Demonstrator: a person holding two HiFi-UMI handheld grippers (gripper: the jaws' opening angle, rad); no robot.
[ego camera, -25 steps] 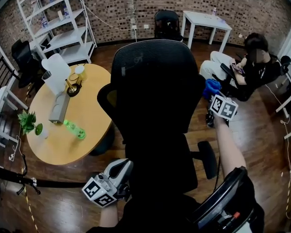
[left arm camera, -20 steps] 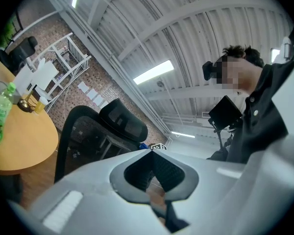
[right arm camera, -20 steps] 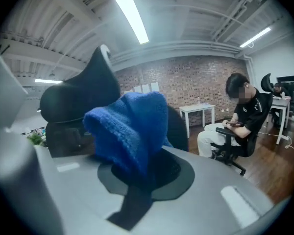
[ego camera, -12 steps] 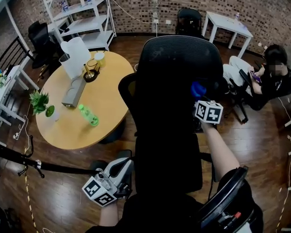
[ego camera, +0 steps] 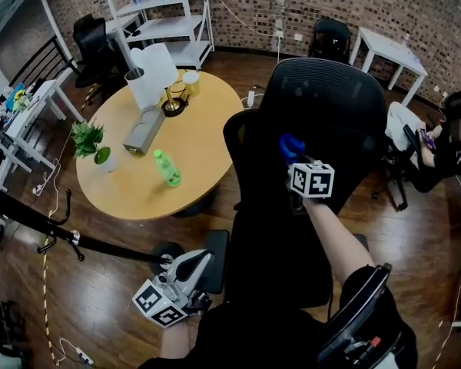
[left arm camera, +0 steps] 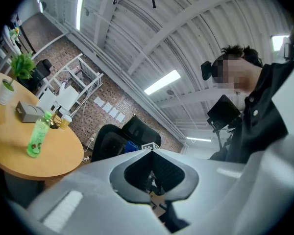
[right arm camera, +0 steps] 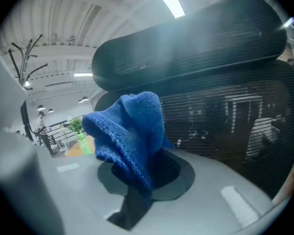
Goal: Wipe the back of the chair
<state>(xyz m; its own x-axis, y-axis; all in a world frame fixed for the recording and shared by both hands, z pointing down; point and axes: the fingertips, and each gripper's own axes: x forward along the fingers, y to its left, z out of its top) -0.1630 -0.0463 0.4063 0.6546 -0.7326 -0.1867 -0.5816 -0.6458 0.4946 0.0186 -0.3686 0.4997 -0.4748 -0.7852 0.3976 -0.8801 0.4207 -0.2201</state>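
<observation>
One blue cloth [right arm camera: 130,131] is clamped in the right gripper [ego camera: 295,162] and held against the chair back [ego camera: 323,106]; the left gripper [ego camera: 194,270] is closed, empty.

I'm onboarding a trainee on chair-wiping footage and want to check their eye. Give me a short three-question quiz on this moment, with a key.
1. What does the right hand-held gripper grip? A) a sponge B) a blue cloth C) nothing
2. True or false: the left hand-held gripper also holds a cloth.
3. Name the furniture on which the green bottle rests.
Key: 1 B. 2 False: its jaws are together with nothing between them. 3 The round wooden table.
</observation>
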